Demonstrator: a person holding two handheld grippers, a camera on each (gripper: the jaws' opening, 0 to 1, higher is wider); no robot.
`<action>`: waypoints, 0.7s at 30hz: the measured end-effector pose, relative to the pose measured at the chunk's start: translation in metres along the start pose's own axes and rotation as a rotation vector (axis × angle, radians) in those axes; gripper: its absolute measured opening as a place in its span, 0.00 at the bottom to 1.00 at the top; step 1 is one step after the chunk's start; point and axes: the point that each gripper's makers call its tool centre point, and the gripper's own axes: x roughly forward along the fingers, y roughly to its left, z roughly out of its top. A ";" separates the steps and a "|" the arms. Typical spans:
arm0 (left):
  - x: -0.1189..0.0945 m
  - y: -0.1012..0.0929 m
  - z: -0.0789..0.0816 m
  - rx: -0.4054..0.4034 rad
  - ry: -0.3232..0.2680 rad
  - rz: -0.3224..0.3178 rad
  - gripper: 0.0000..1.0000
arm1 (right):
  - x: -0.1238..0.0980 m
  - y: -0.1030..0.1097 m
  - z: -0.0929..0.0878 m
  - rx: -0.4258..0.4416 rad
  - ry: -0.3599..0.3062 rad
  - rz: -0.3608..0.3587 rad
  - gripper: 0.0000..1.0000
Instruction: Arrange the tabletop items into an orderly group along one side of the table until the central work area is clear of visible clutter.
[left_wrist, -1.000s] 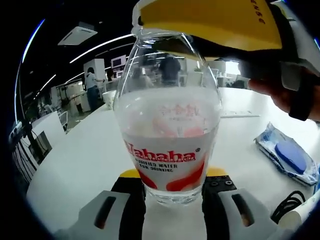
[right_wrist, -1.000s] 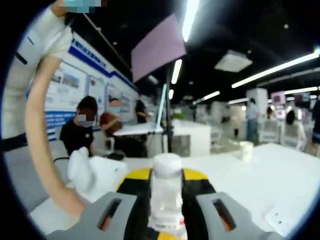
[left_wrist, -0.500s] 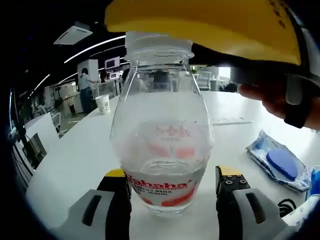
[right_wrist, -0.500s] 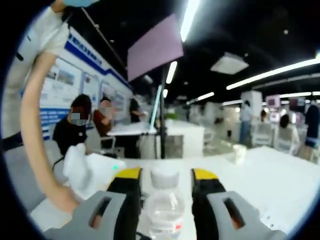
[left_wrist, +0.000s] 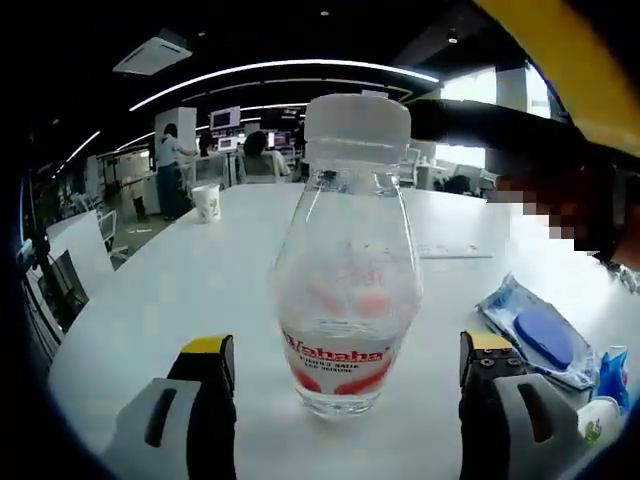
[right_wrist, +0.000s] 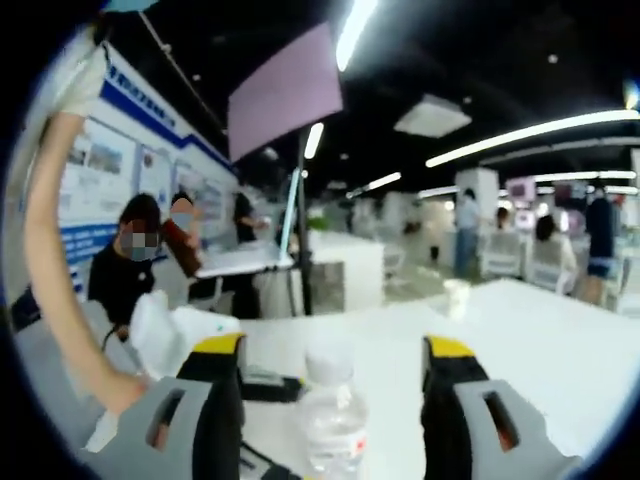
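A clear water bottle with a red label and a white cap stands upright on the white table. My left gripper is open, its jaws wide apart on either side of the bottle's base and not touching it. The right gripper's yellow and black body hangs above and to the right of the bottle. In the right gripper view the same bottle stands low between the jaws of my right gripper, which is open and clear of the cap.
A blue packet in clear wrap lies right of the bottle, with a small white container nearer. A paper cup stands far back. A white cloth, a black object and a person's arm are at the left.
Both grippers opened and let go of the bottle, which now stands free. The left gripper drew back a little; the right one rose off the cap.
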 end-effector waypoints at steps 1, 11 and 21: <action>-0.002 0.001 0.001 0.002 0.000 0.001 0.94 | -0.003 0.000 0.002 -0.002 0.007 -0.009 0.70; -0.040 0.016 0.002 0.041 0.022 0.030 0.91 | -0.024 0.011 0.019 -0.021 0.001 -0.068 0.65; -0.072 0.014 0.019 0.068 0.006 0.041 0.89 | -0.043 0.024 0.042 -0.019 -0.024 -0.088 0.64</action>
